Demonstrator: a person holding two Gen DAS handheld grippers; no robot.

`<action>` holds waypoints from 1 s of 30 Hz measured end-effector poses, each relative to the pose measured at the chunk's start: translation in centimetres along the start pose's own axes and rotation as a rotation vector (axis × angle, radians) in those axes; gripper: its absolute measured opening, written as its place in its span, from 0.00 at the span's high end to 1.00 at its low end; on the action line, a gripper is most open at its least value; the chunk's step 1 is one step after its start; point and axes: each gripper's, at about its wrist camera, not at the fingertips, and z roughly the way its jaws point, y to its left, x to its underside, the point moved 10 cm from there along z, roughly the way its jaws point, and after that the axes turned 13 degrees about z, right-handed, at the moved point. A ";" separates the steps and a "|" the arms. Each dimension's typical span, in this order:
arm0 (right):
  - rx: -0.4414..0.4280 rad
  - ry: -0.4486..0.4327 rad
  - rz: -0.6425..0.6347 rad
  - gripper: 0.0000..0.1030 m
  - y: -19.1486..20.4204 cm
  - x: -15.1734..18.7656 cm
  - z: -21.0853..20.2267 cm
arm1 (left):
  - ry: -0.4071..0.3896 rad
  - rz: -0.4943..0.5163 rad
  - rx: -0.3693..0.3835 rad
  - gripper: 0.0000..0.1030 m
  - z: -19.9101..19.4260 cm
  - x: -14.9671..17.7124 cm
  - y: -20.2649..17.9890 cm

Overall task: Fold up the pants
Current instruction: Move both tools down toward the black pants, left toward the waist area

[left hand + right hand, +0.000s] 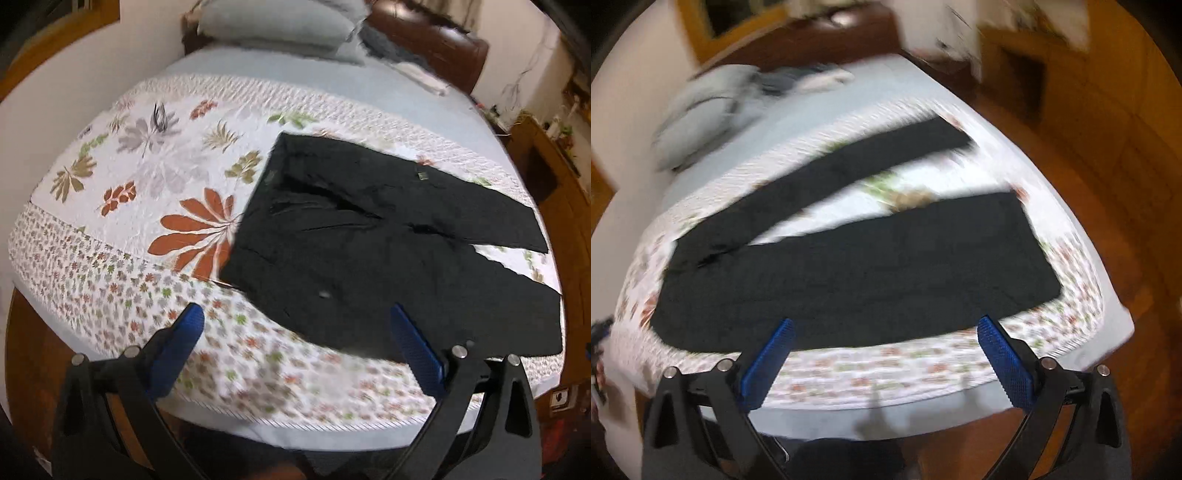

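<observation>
Black pants (369,236) lie flat on a floral bedspread (147,192), waistband to the left and both legs spread apart to the right. My left gripper (295,314) is open and empty, held above the bed's near edge by the waist end. In the right wrist view the pants (868,266) stretch across the bed with a gap between the legs. My right gripper (886,328) is open and empty, above the near edge of the closer leg. That view is motion-blurred.
Grey pillows (280,26) and a brown headboard (436,44) stand at the bed's far end. A wooden cabinet (546,158) is to the right. Wooden floor (1108,184) surrounds the bed corner.
</observation>
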 end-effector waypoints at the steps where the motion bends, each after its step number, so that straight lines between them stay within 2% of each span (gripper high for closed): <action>1: 0.002 0.014 0.020 0.04 -1.2 -0.5 0.9 | 0.030 -0.018 0.006 0.04 1.4 0.0 0.9; 2: 0.001 0.034 0.042 0.08 -2.8 -1.1 2.0 | 0.052 -0.034 0.027 0.04 2.5 0.0 1.4; 4: -0.003 0.044 0.079 0.08 -5.0 -2.3 3.4 | 0.069 -0.071 0.054 0.04 4.1 -0.1 2.4; 5: 0.013 0.044 0.093 0.03 -6.2 -2.7 3.8 | 0.080 -0.088 0.053 0.04 4.7 -0.2 2.9; 6: 0.036 0.044 0.107 0.03 -7.0 -3.0 4.2 | 0.086 -0.100 0.057 0.04 5.4 -0.4 3.3; 8: 0.079 0.066 0.123 0.03 -8.1 -3.3 5.1 | 0.081 -0.073 0.017 0.03 5.6 -1.0 3.3; 11: 0.057 0.097 0.101 0.03 -7.4 -4.3 6.2 | 0.091 0.014 -0.014 0.03 6.8 -3.5 2.4; 13: 0.011 0.098 0.074 0.03 -5.6 -6.3 6.4 | 0.095 0.058 -0.072 0.02 7.6 -5.9 2.1; 15: -0.031 0.123 0.065 0.03 -3.7 -8.9 7.0 | 0.068 0.112 -0.088 0.03 8.0 -8.7 0.9; 16: -0.009 0.130 0.039 0.03 -2.9 -10.2 7.6 | 0.061 0.122 -0.084 0.03 8.1 -9.5 0.3; 18: 0.105 0.086 -0.037 0.03 -2.3 -11.8 7.8 | 0.040 0.136 -0.045 0.02 7.8 -10.2 -1.3; 20: 0.124 0.083 -0.114 0.03 -1.1 -11.9 7.8 | 0.028 0.172 -0.044 0.02 7.8 -9.6 -2.3; 22: 0.129 0.074 -0.143 0.03 -1.1 -11.2 7.8 | 0.069 0.171 -0.021 0.02 8.9 -7.7 -2.3; 24: 0.097 0.096 -0.084 0.03 -3.2 -10.0 8.3 | 0.103 0.127 -0.021 0.02 9.8 -5.3 -0.9; 26: 0.088 0.113 -0.011 0.03 -5.9 -9.1 9.0 | 0.136 0.122 -0.048 0.02 10.6 -3.7 0.1; 30: 0.131 0.137 0.053 0.03 -10.6 -7.5 10.5 | 0.147 0.096 -0.075 0.02 11.2 -1.7 1.6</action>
